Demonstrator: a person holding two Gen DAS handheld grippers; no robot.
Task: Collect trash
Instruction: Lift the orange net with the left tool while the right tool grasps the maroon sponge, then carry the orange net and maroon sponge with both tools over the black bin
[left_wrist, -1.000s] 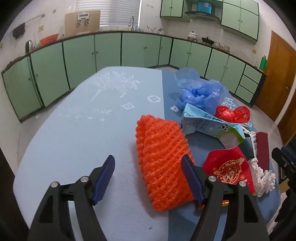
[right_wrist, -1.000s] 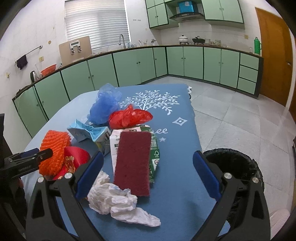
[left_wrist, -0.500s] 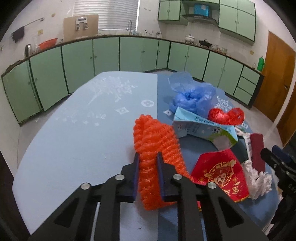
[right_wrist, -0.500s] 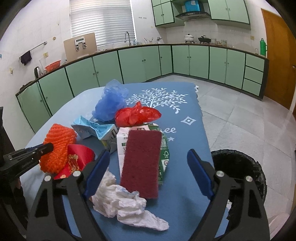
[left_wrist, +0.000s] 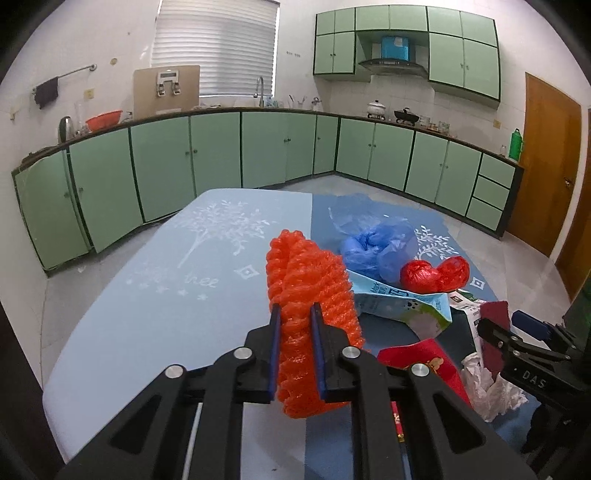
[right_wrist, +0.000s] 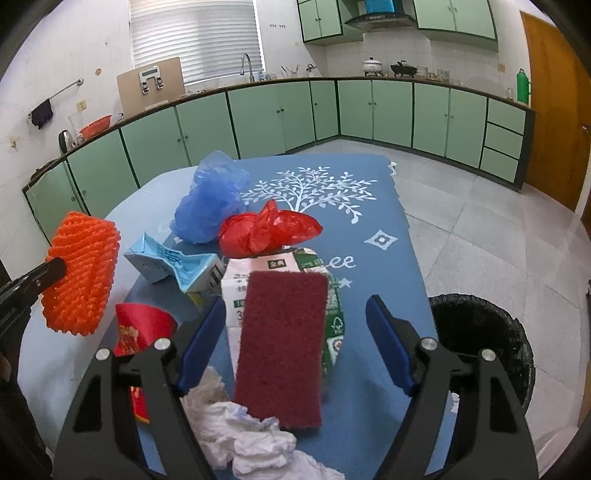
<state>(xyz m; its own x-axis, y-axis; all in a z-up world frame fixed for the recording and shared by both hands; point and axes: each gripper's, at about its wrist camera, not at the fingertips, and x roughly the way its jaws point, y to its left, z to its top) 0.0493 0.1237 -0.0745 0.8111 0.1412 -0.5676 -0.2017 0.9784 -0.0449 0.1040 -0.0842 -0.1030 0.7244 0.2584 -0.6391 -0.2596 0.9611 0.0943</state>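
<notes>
The white crumpled tissue (right_wrist: 255, 439) runs off the lower edge of the right wrist view. The maroon scouring pad (right_wrist: 282, 343) covers most of the carton (right_wrist: 332, 314) beneath, whose print is too small to read.

Orange foam net (left_wrist: 306, 295), maroon scouring pad (right_wrist: 282, 343), blue tree-patterned tablecloth (right_wrist: 369, 221)

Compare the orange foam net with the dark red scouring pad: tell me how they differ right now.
The orange foam net is bright, ribbed and bulgy; the dark red scouring pad is a flat, fuzzy rectangle. The net is pinched in the left gripper and looks lifted off the table; the pad lies on a carton, with the right gripper open around it, jaws apart. Both are soft trash not yet in the bin.
</notes>
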